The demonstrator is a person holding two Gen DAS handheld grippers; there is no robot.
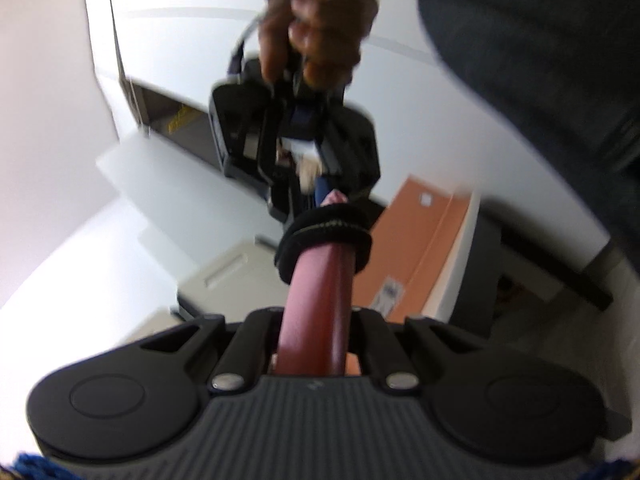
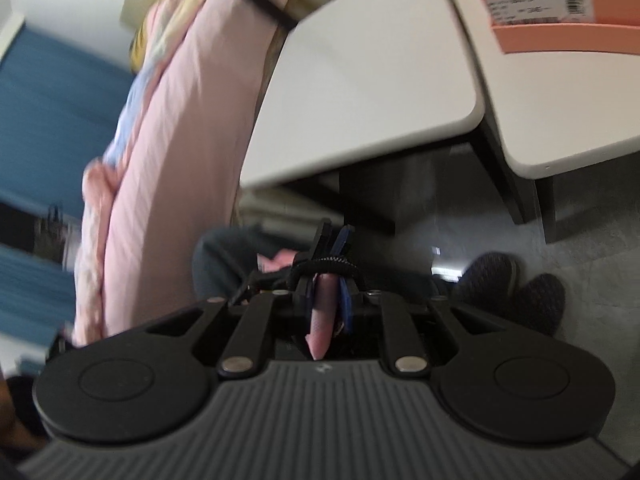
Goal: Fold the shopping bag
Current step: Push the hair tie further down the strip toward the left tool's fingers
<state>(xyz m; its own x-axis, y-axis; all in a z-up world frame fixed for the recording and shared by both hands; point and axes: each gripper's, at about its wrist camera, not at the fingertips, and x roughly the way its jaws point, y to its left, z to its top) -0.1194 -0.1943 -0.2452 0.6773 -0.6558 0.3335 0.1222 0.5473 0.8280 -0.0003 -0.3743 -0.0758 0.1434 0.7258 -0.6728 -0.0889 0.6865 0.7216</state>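
The shopping bag (image 1: 316, 304) is already rolled into a tight pink bundle, and a black elastic band (image 1: 324, 236) is looped around it near one end. I hold it in the air between my two grippers, off any surface. My left gripper (image 1: 314, 360) is closed on the near end of the roll; the pink cloth fills the narrow slot between its fingers. My right gripper (image 2: 322, 312) is clamped on the other end, where the band (image 2: 324, 266) sits just ahead of its fingertips and a short pink tip pokes back toward the camera. From the left wrist view I see the right gripper (image 1: 308, 184) facing me at the far end of the roll, with the hand (image 1: 320, 28) behind it; both are blurred.

I judge the folding itself to be done: no loose panel or handle hangs free in either view, though blur hides fine detail. The band looks bunched and a little skewed, not flat, so what I think is left is to seat it squarely around the roll, then put the bundle down.

Below are two white surfaces (image 2: 372, 68), the nearer one bare, the farther one carrying an orange box (image 2: 560, 0) with a label. A pink cushion (image 2: 168, 160) stands to the left, and my feet in dark slippers (image 2: 516, 284) are on the grey floor (image 2: 600, 280).
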